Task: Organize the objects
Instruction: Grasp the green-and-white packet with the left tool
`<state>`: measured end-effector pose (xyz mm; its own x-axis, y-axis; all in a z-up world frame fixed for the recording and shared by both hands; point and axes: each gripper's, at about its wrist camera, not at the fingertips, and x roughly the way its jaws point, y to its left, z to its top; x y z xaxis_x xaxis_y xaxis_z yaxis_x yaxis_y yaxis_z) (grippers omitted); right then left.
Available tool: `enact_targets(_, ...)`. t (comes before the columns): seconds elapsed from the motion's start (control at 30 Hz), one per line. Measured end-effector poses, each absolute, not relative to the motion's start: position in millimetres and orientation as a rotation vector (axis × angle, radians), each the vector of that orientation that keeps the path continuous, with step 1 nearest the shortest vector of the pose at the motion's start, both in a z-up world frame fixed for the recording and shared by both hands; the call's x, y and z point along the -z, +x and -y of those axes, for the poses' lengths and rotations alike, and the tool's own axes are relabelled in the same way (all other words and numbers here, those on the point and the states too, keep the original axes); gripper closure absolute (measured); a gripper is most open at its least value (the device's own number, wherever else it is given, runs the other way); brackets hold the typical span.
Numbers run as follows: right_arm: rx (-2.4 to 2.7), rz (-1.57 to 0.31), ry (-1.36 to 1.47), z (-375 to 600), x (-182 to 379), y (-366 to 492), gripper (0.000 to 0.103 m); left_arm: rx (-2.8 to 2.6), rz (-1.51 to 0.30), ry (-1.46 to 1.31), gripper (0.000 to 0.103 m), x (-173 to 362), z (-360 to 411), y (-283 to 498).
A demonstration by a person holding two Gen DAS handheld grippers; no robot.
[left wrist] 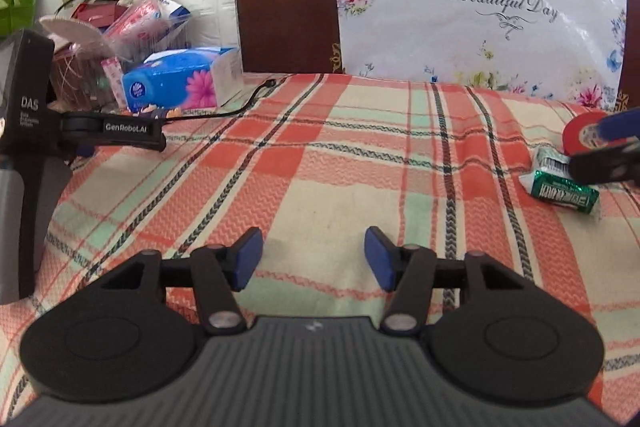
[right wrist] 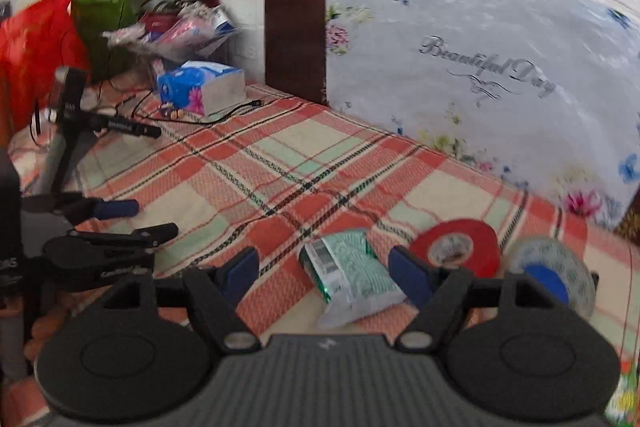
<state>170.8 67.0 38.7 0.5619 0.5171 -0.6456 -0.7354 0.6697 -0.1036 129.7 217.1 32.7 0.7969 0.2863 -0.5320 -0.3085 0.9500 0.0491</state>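
Observation:
A green and white packet [right wrist: 352, 275] lies on the plaid cloth between the fingers of my right gripper [right wrist: 324, 267], whose blue pads stand apart from it; the view is blurred. A red tape roll [right wrist: 460, 247] sits just beyond the right finger. A pale tape roll with a blue core [right wrist: 552, 275] lies to its right. My left gripper [left wrist: 314, 255] hovers open over bare cloth, with nothing between its pads. In its view the packet [left wrist: 560, 187] and red roll [left wrist: 580, 139] lie far right, with the right gripper [left wrist: 586, 149] over them. The left gripper [right wrist: 156, 217] also shows in the right wrist view.
A blue tissue box [left wrist: 180, 83] and a pile of bags and plants fill the back left corner. A black device on a stand [left wrist: 24, 107] rises at the left edge, with a black cable [left wrist: 240, 107] trailing from it. A floral-covered headboard [left wrist: 480, 19] closes the back.

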Motion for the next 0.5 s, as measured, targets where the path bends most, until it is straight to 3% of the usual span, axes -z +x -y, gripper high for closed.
enact_targets(0.1, -0.710, -0.714, -0.462, -90.2, -11.9, 198.2, 0.048, -0.305, -0.553, -0.108, 0.044, -32.7, -231.3, 128.2)
enact_targets(0.27, -0.699, -0.731, -0.358, -60.9, -2.4, 183.5, 0.053, -0.306, -0.552, -0.116, 0.044, -31.5, -232.7, 126.1)
enact_targets(0.5, -0.624, -0.719, -0.299, 56.5, -4.5, 84.3, 0.054, -0.326, -0.574, -0.055, 0.040, -30.8, -224.4, 129.6)
